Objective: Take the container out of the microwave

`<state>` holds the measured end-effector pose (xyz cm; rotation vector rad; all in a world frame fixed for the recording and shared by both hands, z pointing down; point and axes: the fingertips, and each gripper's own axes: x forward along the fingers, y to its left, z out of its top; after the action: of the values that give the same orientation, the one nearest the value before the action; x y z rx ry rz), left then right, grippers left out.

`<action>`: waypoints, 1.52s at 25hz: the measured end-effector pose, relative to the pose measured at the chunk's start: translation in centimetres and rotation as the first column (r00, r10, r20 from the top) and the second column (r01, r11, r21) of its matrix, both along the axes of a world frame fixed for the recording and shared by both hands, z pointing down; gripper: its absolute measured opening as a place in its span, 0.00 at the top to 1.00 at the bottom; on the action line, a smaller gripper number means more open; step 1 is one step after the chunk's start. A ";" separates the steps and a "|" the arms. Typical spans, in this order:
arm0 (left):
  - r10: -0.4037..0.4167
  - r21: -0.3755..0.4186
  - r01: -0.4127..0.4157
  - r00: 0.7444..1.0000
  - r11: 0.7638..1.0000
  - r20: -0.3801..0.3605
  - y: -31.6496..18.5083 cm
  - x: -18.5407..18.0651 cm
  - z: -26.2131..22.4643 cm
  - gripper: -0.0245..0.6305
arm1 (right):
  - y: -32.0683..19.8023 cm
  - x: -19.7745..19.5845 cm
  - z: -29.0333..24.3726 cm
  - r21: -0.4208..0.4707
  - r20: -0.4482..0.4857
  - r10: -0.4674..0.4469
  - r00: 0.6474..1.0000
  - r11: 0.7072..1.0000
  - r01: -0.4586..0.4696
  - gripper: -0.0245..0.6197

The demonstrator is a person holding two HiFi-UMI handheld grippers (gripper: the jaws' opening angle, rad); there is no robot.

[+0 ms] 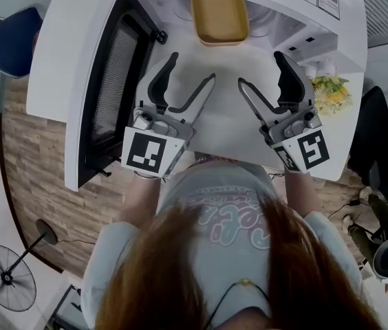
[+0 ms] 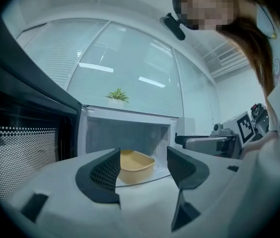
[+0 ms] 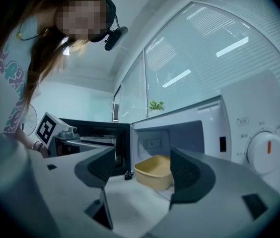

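Left gripper [image 1: 192, 67] and right gripper [image 1: 259, 69] hover before the microwave [image 1: 338, 19], jaws apart, empty; the container [image 1: 219, 16] sits inside it, beyond both.

All three views toward microwave [image 3: 249, 118]

White table [image 1: 225, 126] carrying a microwave [image 1: 318, 19]
The microwave stands along the table's far edge, its door [image 1: 104, 81] swung open toward the left side. A bunch of green and yellow leaves [image 1: 331, 93] lies near the right edge, just beside the microwave.
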<state>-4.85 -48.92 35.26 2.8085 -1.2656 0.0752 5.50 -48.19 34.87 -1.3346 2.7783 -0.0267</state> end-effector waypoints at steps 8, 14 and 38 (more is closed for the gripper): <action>-0.007 -0.022 0.008 1.000 1.000 0.025 -2.1 0.4 2.5 0.54 | -2.6 -0.5 3.5 -0.067 -0.049 -0.017 0.999 0.998 0.014 0.42; -0.023 -0.054 0.026 0.998 0.998 0.054 -3.7 0.5 4.5 0.54 | -4.5 -0.6 6.1 -0.123 -0.071 -0.011 0.997 0.992 0.002 0.42; 0.012 -0.084 -0.001 0.991 0.996 0.134 -6.9 2.6 8.5 0.54 | -8.3 -1.7 9.6 -0.176 -0.124 -0.051 0.991 0.984 0.028 0.48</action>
<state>-2.22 -55.77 43.71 2.7769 -1.2478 0.3151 3.85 -56.53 44.50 -1.3632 2.9706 -0.1973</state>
